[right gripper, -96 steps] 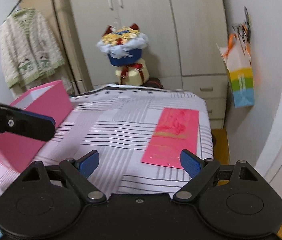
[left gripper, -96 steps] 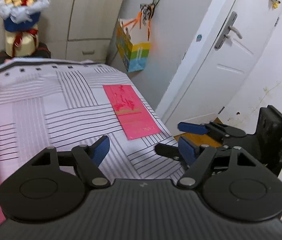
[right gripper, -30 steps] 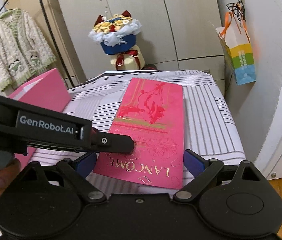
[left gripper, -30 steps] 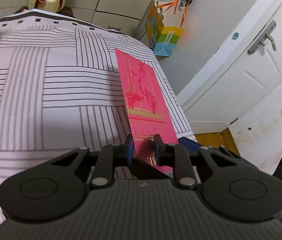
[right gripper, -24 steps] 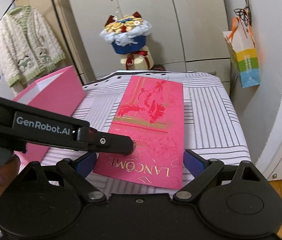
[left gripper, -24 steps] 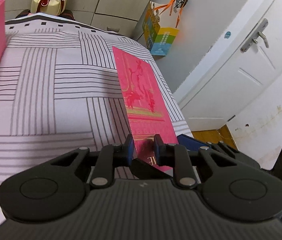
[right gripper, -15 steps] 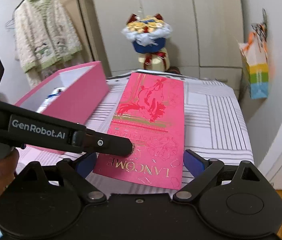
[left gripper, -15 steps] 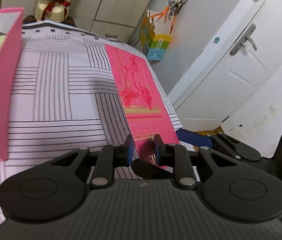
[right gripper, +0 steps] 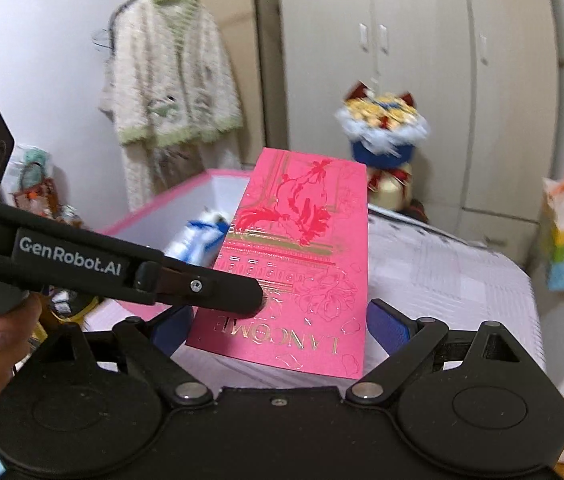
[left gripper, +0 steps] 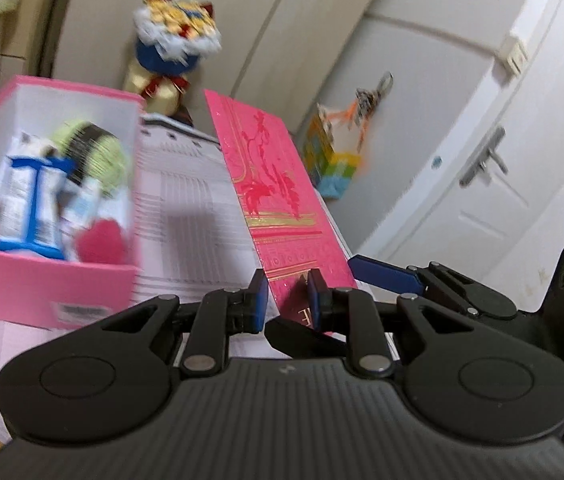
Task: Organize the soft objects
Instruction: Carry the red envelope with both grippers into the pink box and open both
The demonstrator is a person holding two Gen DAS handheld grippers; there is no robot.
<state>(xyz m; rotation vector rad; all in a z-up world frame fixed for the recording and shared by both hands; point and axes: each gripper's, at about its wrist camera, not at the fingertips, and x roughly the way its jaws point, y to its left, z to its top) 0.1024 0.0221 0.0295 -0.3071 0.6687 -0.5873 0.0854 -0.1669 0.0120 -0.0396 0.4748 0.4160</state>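
Left claw is clamped on the near end of the pink Lancôme envelope, blue pads pinching it from both sides, and the envelope is up off the bed, tilted with its far end raised above the striped cover. From the right wrist view the same envelope fills the middle of the frame, gold lettering upside down at its near edge, with the left claw's black finger lying across its lower left corner.

Right claw sits with its fingers wide apart, one blue pad either side of the envelope's near edge, gripping nothing; whether a pad touches the paper, I can't tell.

Over at the bed's left side stands the open pink box, and it holds several things: a blue-and-white packet, a green-and-black roll and a small red item, all blurred. The envelope hangs to the right of that box, apart from it, toward the bed's right edge.

Behind the far end of the bed a bouquet in blue wrapping stands before the wardrobe. A cream cardigan hangs on a rail at left, and a colourful gift bag hangs on the wall by the white door.
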